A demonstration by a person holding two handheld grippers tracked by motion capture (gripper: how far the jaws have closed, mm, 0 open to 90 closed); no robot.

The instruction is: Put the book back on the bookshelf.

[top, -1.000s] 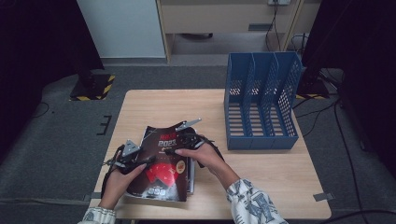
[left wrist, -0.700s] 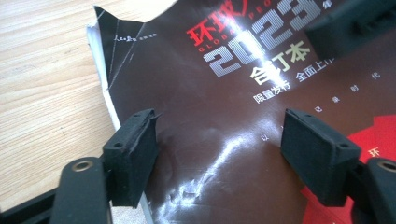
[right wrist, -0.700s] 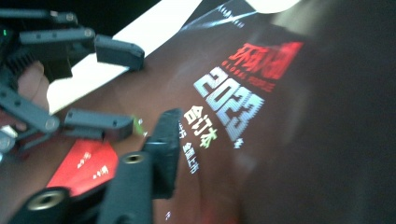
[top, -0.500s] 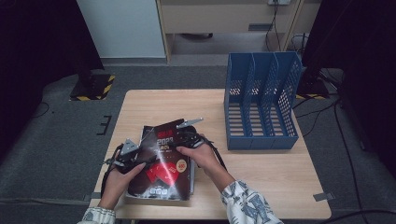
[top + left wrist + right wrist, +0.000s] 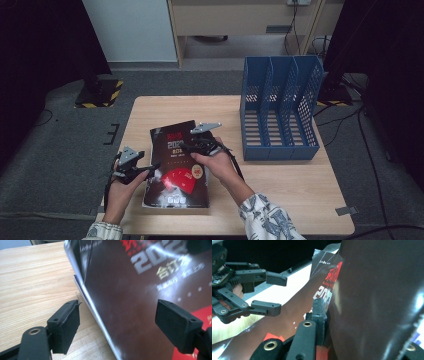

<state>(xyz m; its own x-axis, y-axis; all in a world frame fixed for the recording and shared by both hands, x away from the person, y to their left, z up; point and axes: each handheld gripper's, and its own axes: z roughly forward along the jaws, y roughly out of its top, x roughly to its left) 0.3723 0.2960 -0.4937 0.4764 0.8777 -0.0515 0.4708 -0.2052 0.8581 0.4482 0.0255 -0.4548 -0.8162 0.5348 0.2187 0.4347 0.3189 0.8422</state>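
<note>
Right gripper (image 5: 187, 146) clamping the magazine (image 5: 175, 170) cover
Left gripper (image 5: 150, 167) is hovering at its left edge, jaws apart and just opening wider, on the table (image 5: 280, 185)

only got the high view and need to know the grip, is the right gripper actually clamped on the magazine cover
Observer: Yes. In the right gripper view, the right gripper has just closed, pinching the cover of the dark magazine, which bends up.
Operator: and the left one, holding anything
Observer: No. The left gripper has just been opening; its pads straddle the magazine's edge without pressing it.
Operator: anything under it
Observer: The left gripper view shows a white edge below the cover, on the wooden table.
</note>
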